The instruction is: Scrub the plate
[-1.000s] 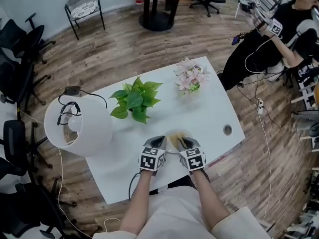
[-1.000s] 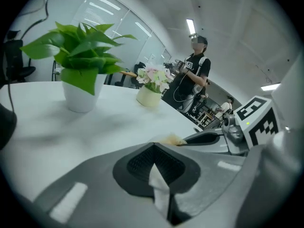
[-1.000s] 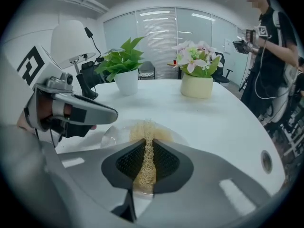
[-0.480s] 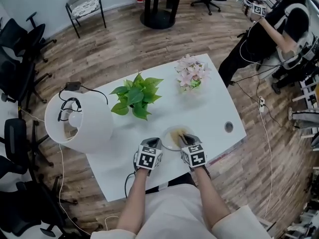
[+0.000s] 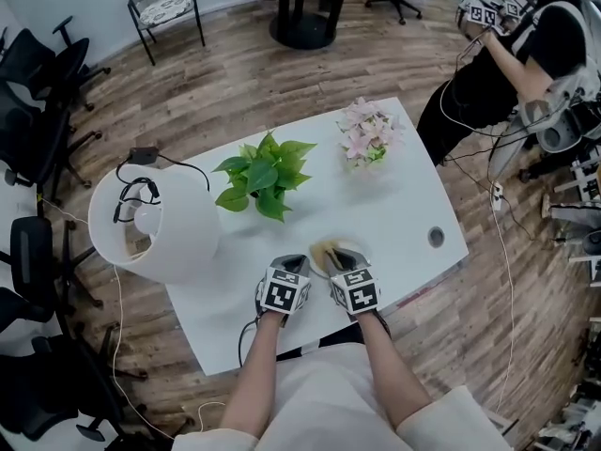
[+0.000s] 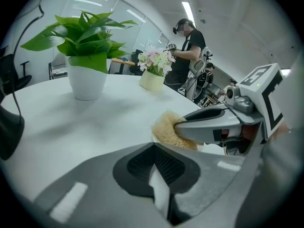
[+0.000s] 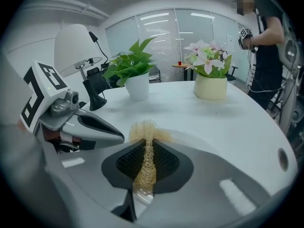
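Observation:
A small white plate [image 5: 326, 249] lies near the front edge of the white table [image 5: 394, 205]. My left gripper [image 5: 297, 271] is shut on the plate's left rim; a white sliver of plate [image 6: 160, 194] shows between the pads of the left gripper [image 6: 159, 177]. My right gripper [image 5: 344, 269] is shut on a beige mesh scrubber [image 7: 145, 151] that rests on the plate [image 7: 184, 137]. In the left gripper view the scrubber [image 6: 166, 129] bulges out beyond the right gripper's fingers [image 6: 209, 122]. The two grippers sit side by side, almost touching.
A green potted plant [image 5: 265, 178] and a pot of pink flowers [image 5: 368, 134] stand further back on the table. A large white lamp [image 5: 155, 225] with its cable occupies the left end. A cable hole [image 5: 436, 237] is at the right. A person [image 5: 507, 54] stands beyond the table's right end.
My right gripper has slid a little to the left across the plate with the scrubber. The left gripper keeps its hold on the rim. The person at the back has shifted.

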`<state>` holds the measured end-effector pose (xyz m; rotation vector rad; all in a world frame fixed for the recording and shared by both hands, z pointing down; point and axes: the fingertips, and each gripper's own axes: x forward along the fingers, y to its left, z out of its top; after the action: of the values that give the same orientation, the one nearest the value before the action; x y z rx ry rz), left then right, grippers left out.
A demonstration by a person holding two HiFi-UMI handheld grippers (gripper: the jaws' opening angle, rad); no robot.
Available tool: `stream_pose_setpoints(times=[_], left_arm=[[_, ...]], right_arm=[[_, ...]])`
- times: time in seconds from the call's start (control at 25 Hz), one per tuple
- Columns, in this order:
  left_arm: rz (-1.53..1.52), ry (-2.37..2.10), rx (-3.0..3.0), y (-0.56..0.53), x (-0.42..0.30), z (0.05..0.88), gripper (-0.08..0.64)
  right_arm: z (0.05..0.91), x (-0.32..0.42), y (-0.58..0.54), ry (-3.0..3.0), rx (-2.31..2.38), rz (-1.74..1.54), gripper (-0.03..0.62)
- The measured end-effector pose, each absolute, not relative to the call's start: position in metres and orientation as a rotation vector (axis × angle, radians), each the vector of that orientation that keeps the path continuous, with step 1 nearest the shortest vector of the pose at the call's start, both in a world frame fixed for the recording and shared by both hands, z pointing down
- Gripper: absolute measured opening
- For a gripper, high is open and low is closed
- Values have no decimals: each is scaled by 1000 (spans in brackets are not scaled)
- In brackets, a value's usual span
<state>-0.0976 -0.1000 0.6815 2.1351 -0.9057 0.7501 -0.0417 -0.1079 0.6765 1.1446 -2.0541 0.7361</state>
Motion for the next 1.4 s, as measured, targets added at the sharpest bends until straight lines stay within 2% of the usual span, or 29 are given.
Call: stream_pose_setpoints(times=[0.52, 0.76, 1.16, 1.4], left_arm=[[657, -937, 2093, -105, -104, 678, 0], [689, -930, 2097, -101, -106, 679, 0], [713, -942, 2131, -102, -99, 679, 0], [730, -958, 2134, -104, -101, 680, 0]], right_arm=[[664, -54, -112, -2190, 1165, 1039, 64], [652, -28, -118, -2136, 1160, 816, 64], [658, -49, -89, -2041, 1022, 656, 64], [662, -24, -90, -1988, 1049, 618, 64]])
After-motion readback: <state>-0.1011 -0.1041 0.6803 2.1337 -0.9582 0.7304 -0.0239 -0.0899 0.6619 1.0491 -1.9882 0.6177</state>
